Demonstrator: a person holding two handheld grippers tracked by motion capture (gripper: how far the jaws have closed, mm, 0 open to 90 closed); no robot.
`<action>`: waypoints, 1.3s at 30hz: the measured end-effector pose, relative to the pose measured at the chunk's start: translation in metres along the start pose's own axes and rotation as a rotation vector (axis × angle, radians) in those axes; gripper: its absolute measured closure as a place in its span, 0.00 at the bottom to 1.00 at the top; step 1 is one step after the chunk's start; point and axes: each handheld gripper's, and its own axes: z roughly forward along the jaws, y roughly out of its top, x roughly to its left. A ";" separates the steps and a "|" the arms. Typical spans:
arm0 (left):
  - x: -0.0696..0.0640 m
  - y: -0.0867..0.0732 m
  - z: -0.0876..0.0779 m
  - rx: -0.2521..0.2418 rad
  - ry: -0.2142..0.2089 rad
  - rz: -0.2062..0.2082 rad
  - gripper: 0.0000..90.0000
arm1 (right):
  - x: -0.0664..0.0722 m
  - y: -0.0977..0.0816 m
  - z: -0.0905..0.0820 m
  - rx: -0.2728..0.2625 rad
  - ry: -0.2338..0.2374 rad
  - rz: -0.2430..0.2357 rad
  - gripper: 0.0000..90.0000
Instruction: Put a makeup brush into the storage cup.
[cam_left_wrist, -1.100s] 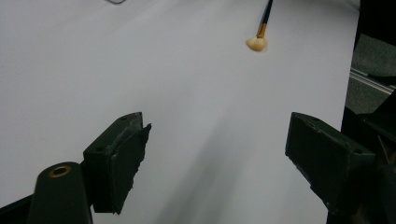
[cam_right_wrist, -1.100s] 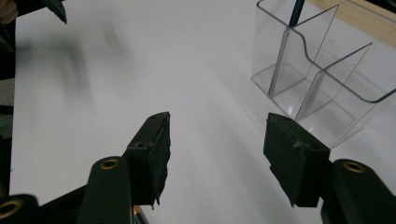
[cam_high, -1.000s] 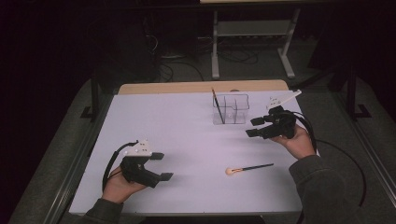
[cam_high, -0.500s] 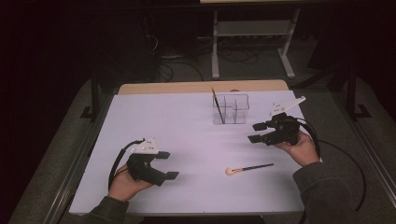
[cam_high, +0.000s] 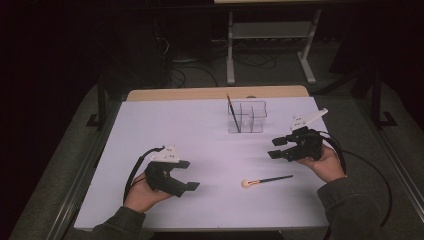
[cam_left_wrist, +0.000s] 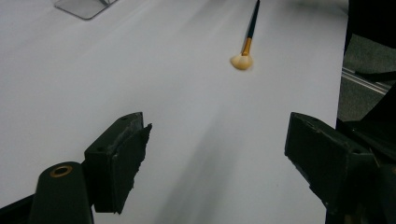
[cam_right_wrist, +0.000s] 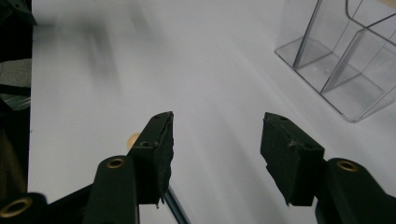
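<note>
- Since the earlier frames, the right black two-jaw gripper has drawn back from beside the organiser toward the near right of the table; the left black two-jaw gripper has edged slightly inward along the near left.
- White rectangular table top: lit surface, dark surroundings.
- Clear plastic compartment organiser stands at the far centre-right of the table; a thin dark-handled brush stands tilted in its left side. Which compartment it occupies cannot be determined.
- Make-up brush with a pale fan-shaped head and dark slim handle lies flat on the table, near centre-right, head pointing left. It is apart from both grippers, nearer the right one.
- Left gripper: jaws spread wide, nothing between them; the fan brush lies ahead in the left gripper view.
- Right gripper: jaws parted, nothing held; the organiser appears to its upper right in the right gripper view.
- Each gripper is held in a hand, sleeves entering from the near edge.
</note>
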 end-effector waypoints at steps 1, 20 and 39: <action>-0.001 0.000 0.002 0.000 -0.002 -0.002 0.22 | 0.000 -0.001 0.000 0.004 0.002 0.000 0.48; -0.001 -0.010 0.002 -0.012 0.009 -0.018 0.21 | 0.007 -0.020 0.005 0.051 0.008 -0.011 0.49; 0.001 -0.017 -0.005 -0.024 0.027 -0.026 0.21 | 0.022 -0.026 0.027 0.155 0.053 -0.081 0.55</action>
